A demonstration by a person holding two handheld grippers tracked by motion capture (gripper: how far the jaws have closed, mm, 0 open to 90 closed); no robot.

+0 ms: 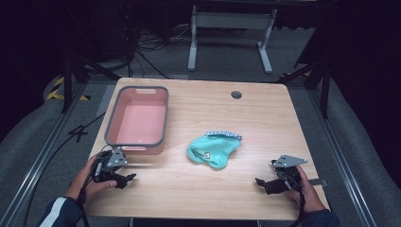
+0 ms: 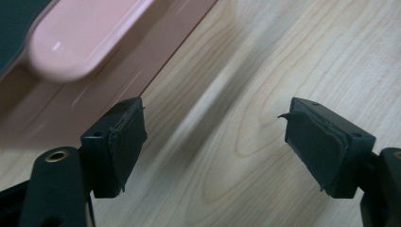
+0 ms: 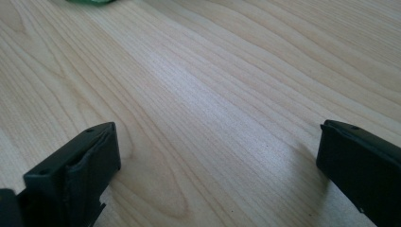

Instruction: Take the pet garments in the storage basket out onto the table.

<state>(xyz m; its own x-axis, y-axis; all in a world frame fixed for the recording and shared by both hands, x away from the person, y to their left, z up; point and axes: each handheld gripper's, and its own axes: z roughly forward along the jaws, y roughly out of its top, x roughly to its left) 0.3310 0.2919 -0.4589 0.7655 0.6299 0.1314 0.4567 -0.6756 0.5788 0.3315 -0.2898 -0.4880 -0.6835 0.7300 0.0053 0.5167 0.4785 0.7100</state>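
A crumpled teal cloth [image 1: 212, 150] with a patterned band lies on the middle of the wooden table [image 1: 198, 198]. A pink tub [image 1: 138, 120] with a grey rim stands at the table's left, with nothing inside it. My left gripper [image 1: 126, 178] is low over the table's front left corner, just in front of the tub's near wall [image 2: 85, 42]; its jaws stand open with bare wood between the pads [image 2: 125, 144]. My right gripper [image 1: 261, 182] rests near the front right, also open over bare wood, its pads [image 3: 80, 165] wide apart. A sliver of the cloth [image 3: 90, 1] shows far ahead of it.
A round dark grommet [image 1: 236, 94] sits in the table's far edge. Beyond the table are a white desk frame [image 1: 231, 28], cables on grey carpet and dark surroundings. Metal rails run along both sides of the table.
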